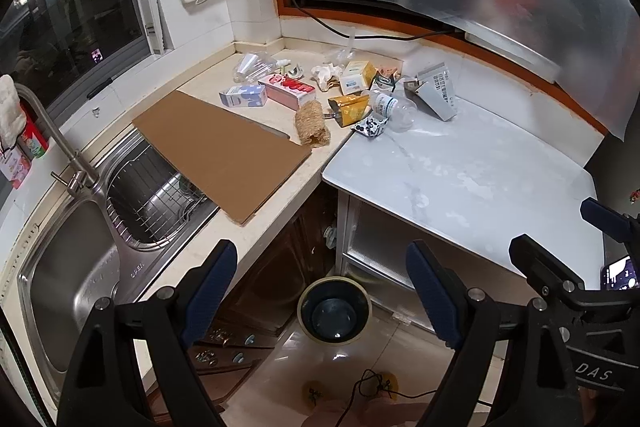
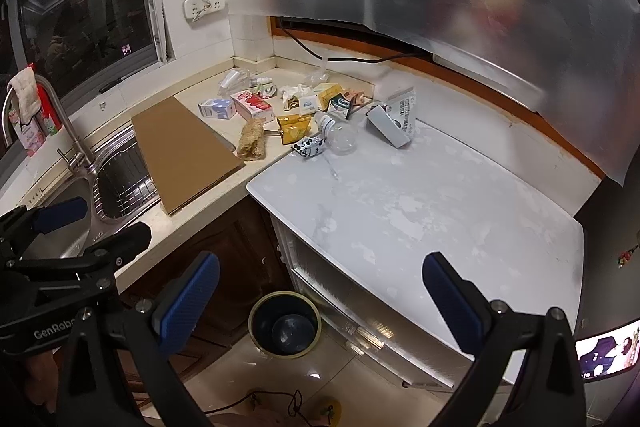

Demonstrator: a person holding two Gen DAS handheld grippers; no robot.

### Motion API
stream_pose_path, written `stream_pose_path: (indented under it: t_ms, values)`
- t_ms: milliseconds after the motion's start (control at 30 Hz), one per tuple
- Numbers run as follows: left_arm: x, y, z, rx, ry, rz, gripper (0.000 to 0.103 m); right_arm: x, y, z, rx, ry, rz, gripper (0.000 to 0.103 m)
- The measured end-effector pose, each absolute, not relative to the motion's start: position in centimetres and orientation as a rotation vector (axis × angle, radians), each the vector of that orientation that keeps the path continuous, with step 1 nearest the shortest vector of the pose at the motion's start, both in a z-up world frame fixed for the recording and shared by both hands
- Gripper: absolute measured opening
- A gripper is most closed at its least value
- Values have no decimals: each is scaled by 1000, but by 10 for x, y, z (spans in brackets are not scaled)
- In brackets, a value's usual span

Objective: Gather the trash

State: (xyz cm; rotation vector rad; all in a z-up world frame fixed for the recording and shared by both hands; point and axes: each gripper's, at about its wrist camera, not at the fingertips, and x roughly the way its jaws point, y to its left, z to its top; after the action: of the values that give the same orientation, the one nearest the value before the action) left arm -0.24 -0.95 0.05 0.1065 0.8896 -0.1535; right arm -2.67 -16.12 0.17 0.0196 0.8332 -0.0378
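Both tongs hang spread wide and empty, tilted down toward the floor. The left tongs (image 1: 320,295) frame the bin (image 1: 334,310) almost exactly between their blue pads (image 1: 210,293); the right tongs (image 2: 320,301) have it just inside their left pad (image 2: 192,303). The bin (image 2: 285,323) stands open on the floor tiles, tucked against the cupboard corner where the two worktops meet, most likely so that anything lifted off either top need only be carried back a short way and dropped. It looks empty, so by my reading nothing has been collected yet.

Ahead of both tongs and well beyond their reach lies the trash (image 1: 340,87), bunched at the back corner against the wall: a blue-and-white carton (image 1: 243,96), a pink box (image 1: 286,89), a yellow pouch (image 1: 349,109), a clear bottle (image 1: 394,107) on its side, a grey wedge-shaped pack (image 1: 436,93), crumpled tissue and plastic cups. A loofah (image 1: 311,125) lies nearest the front of the heap, touching the edge of a cardboard sheet (image 1: 224,155) that bridges the sink (image 1: 72,275) to the left tongs' left. The white table (image 2: 420,211) stretches ahead of the right tongs, bare but for the pieces at its far edge.

The heap being so tightly packed, the outer pieces look the easiest first picks.
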Motion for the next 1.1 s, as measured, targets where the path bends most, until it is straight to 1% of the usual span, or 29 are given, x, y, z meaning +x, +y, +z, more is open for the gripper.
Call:
stream_pose_path:
  t_ms: [1100]
  values:
    - [6, -12, -2, 125, 899, -193, 84, -24, -164, -1, 63, 839, -80, 102]
